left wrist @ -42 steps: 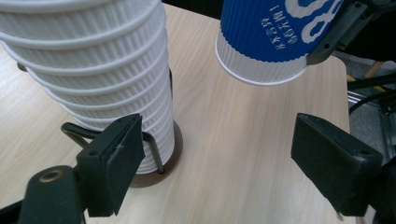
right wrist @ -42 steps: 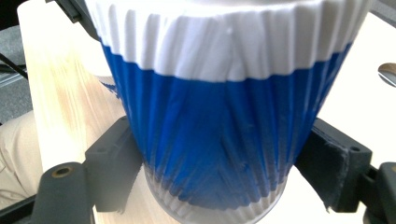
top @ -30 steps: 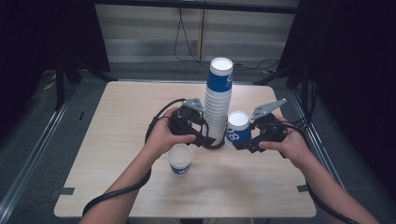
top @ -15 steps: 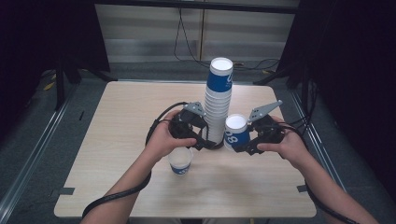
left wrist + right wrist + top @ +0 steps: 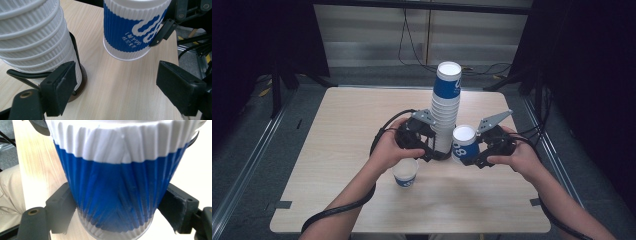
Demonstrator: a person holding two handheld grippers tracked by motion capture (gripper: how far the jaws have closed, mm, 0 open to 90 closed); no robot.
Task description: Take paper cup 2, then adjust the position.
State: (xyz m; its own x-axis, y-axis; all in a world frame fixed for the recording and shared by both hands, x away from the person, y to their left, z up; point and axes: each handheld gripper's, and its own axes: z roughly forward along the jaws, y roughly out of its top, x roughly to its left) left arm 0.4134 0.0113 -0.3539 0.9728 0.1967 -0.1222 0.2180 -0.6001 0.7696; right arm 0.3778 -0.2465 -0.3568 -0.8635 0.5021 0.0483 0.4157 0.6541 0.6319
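A blue-and-white paper cup [image 5: 463,143], now pulled clear of the tall cup stack [image 5: 445,112], is held clamped in the right gripper [image 5: 472,152] just beside it, while the left gripper [image 5: 428,148], jaws apart, is kept at the stack's base.

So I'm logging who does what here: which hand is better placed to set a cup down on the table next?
Right. Its claw is already clamped on the blue cup, held beside the cup stack. The left claw stands open and empty at the stack's base.
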